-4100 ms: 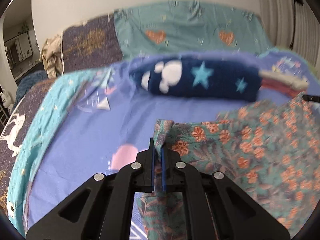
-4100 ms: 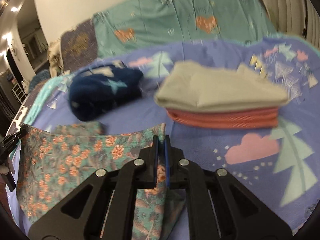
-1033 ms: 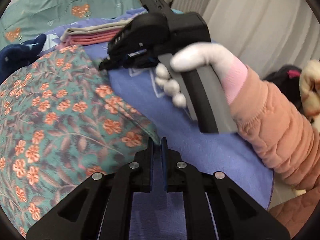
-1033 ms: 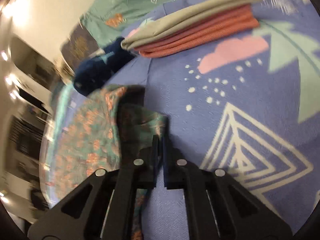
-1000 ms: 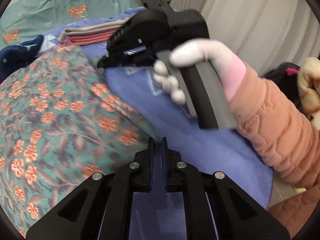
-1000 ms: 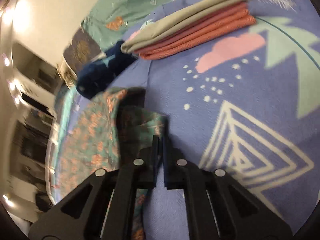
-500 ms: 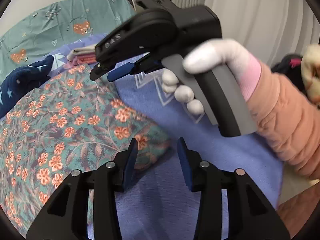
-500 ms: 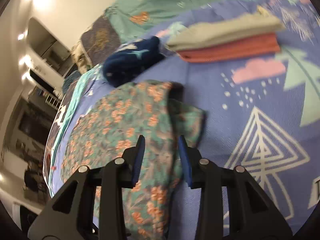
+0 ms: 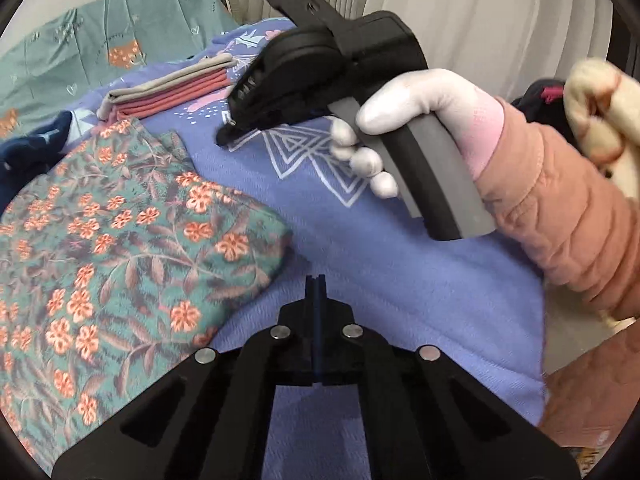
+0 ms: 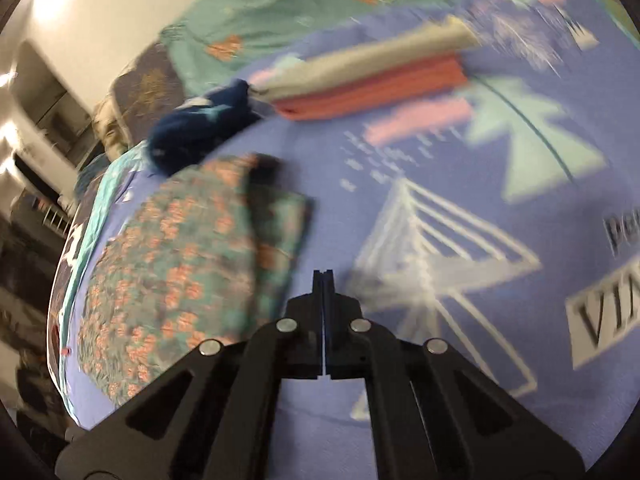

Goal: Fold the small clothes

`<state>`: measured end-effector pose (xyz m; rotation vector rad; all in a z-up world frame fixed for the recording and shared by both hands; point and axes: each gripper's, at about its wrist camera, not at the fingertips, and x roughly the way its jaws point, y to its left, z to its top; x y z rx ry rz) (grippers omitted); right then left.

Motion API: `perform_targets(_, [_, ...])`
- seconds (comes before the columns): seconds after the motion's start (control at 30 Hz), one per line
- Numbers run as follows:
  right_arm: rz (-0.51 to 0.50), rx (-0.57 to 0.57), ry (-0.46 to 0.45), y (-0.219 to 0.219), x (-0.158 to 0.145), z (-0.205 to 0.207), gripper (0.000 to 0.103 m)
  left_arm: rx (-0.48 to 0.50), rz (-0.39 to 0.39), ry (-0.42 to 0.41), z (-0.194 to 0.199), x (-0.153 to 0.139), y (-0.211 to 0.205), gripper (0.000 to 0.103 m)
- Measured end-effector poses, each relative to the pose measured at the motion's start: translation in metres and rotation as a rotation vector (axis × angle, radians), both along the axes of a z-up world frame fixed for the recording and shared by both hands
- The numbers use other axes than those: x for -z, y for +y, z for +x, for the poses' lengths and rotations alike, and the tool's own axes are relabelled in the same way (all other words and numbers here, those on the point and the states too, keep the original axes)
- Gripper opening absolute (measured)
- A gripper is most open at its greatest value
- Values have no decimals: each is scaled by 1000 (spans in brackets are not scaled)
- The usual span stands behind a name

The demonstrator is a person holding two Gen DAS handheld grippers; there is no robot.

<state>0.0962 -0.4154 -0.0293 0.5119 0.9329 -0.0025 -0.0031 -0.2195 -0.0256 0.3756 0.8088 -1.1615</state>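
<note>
A: Where is the garment to be found, and how is it lying?

B: The floral garment (image 9: 120,248) is spread on the bed (image 9: 360,264), over the blue printed cover, with one edge already turned over on itself. It is seen to the left of both grippers. A folded stack (image 9: 168,88) of grey and red cloth is lying further back, and a dark blue fleece piece (image 10: 200,128) is lying just beside the garment's far end.

A: How are the jaws standing?

B: On the left gripper (image 9: 315,280) the jaws are pressed together with nothing between them, just beside the garment's near corner but apart from it. The right gripper (image 10: 323,276), held in a white-gloved hand (image 9: 404,120), is likewise closed on nothing above the bare cover.

A: How is the cloth expected to handle?

B: It is judged to be thin, light and limp. No shape would be held by it once lifted, and sagging between two held points should be expected. Little slipping is likely on the textured cover, though the doubled layers could be dragged apart.

A: Where should hold be taken?

B: The corners of the doubled edge nearest the grippers are judged best, one per gripper, with all layers pinched together so that the fold is carried over evenly.
</note>
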Motion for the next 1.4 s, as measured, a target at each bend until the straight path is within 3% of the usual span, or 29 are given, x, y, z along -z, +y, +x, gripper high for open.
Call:
perform_targets(0.1, [-27,-28,-25,8,-5,-15,4,-42,-44,7,-10,-10,27,2])
perform_targets(0.17, [-91,-65,-56,24,-17,-22,4,-98,-72,8,-2,-16,50,18])
perform_targets(0.23, [-145,-96,-86,39,-30,-26,6,-192,-112,7,7,-23,88,21])
perform_targets(0.4, [-243,-230,-178,101,-63,-27,19,-515,-159,-28,18,-35,213,21])
perform_targets(0.43, [-260,-278,-193,121,-65,-25,21,-583,-163,-33,19,-35,243,16])
perform_targets(0.47, [-274,-309,-201,133,-65,-24,22,-623,-164,-34,18,-35,264,4])
perform_targets(0.5, [-294,-341,-204,149,-65,-23,22,-678,-159,-35,15,-34,291,1])
perform_targets(0.67, [-303,-471,-211,232,-57,-15,22,-857,-115,-36,22,-17,385,0])
perform_targets(0.8, [-361,-612,-231,305,-54,-19,23,-889,-111,-27,27,-9,415,0])
perform_targets(0.93, [-445,-798,-264,378,-49,-35,35,-865,-132,5,39,2,422,0])
perform_targets(1.0, [-494,-882,-275,411,-42,-42,36,-836,-152,31,43,8,422,2])
perform_targets(1.07, [-541,-935,-282,436,-33,-47,37,-810,-164,48,45,15,419,10])
perform_targets(1.13, [-585,-964,-289,451,-26,-50,37,-806,-171,65,47,23,420,12])
perform_targets(1.3, [-826,-1023,-358,493,0,-64,37,-843,-254,161,56,36,440,17])
perform_targets(1.4, [-907,-1039,-367,508,17,-64,42,-839,-269,183,66,35,444,18])
